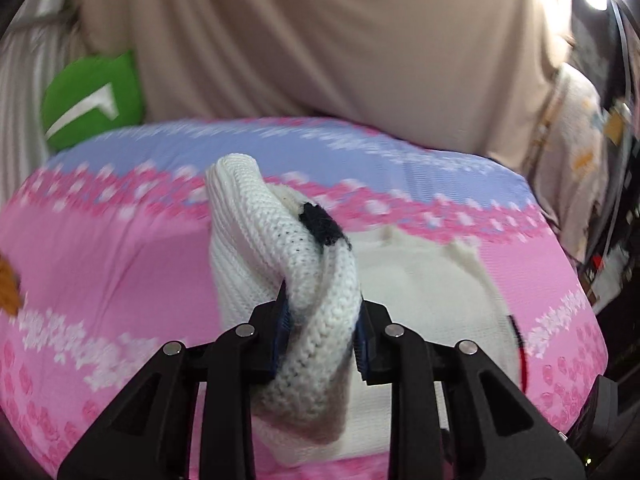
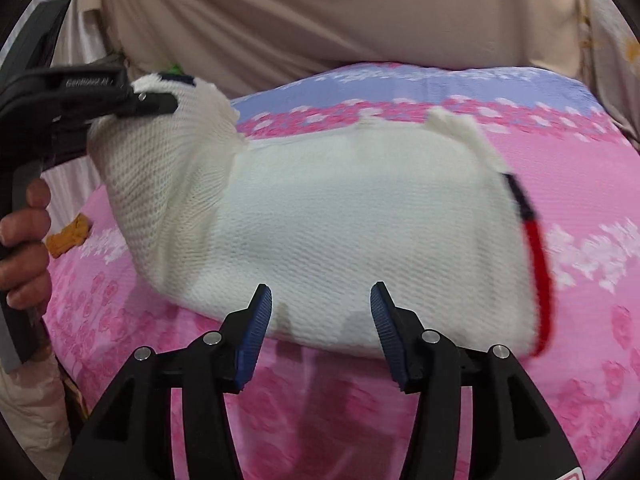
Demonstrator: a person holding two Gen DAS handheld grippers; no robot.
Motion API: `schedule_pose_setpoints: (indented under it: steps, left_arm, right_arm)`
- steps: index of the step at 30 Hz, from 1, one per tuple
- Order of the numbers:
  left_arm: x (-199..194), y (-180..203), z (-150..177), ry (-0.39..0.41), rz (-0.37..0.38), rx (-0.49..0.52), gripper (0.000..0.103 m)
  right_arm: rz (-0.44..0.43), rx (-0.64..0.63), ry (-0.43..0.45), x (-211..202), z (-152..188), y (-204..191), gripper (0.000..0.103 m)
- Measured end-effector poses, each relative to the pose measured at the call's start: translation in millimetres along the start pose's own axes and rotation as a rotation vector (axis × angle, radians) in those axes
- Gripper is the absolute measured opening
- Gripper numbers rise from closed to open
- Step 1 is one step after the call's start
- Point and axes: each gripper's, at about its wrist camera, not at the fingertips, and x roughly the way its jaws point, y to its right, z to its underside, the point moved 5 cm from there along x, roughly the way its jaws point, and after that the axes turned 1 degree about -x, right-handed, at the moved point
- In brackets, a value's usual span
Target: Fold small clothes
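I am pinching one end of the white knit garment (image 1: 316,312) in my left tool (image 1: 320,328) and lifting it, while my right tool (image 2: 320,316), spread and holding nothing, is hovering at the near edge lying on the pink bed cover (image 2: 580,160), and I should, I think, carry the lifted end across evenly.

The pinched fold of the white knit garment (image 1: 320,280) hides the space between the left gripper (image 1: 322,332) pads, and its lower end runs behind the gripper's black frame; the orange piece (image 1: 8,288) is cut by the left edge and cannot be identified; the green item (image 1: 94,96) is motion-blurred, its white mark unreadable; the garment's red-trimmed edge (image 2: 538,264) is smeared; the hand (image 2: 24,248) is cropped at the frame's edge.
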Motion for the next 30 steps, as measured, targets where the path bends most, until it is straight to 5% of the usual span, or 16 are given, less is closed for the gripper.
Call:
schedule_pose_setpoints:
  steps: [6, 10, 13, 17, 20, 30]
  left_arm:
    - [45.8, 112.1, 10.8, -0.076, 0.115, 0.149, 0.025]
    - [107.2, 155.1, 49.7, -0.223, 0.065, 0.218, 0.027]
    - [99.5, 160.6, 53.2, -0.192, 0.019, 0.243, 0.035]
    - [45.9, 138.0, 22.3, -0.098, 0.055, 0.185, 0.055]
    - [11.6, 104.8, 10.3, -0.005, -0.015, 0.164, 0.068]
    - [18.5, 6.5, 66.3, -0.183, -0.122, 0.022, 0.068]
  right_arm:
    - [0.073, 0.070, 0.025, -24.8, 10.3, 48.8, 0.052]
    - [0.097, 0.095, 0.021, -27.0, 15.4, 70.9, 0.053]
    - [0.103, 0.114, 0.029, -30.5, 16.8, 81.2, 0.053]
    - [0.098, 0.119, 0.084, -46.3, 3.9, 89.1, 0.054]
    - [0.043, 0.127, 0.129, -52.3, -16.4, 89.6, 0.061]
    - [-0.179, 0.116, 0.040, 12.9, -74.8, 47.2, 0.072]
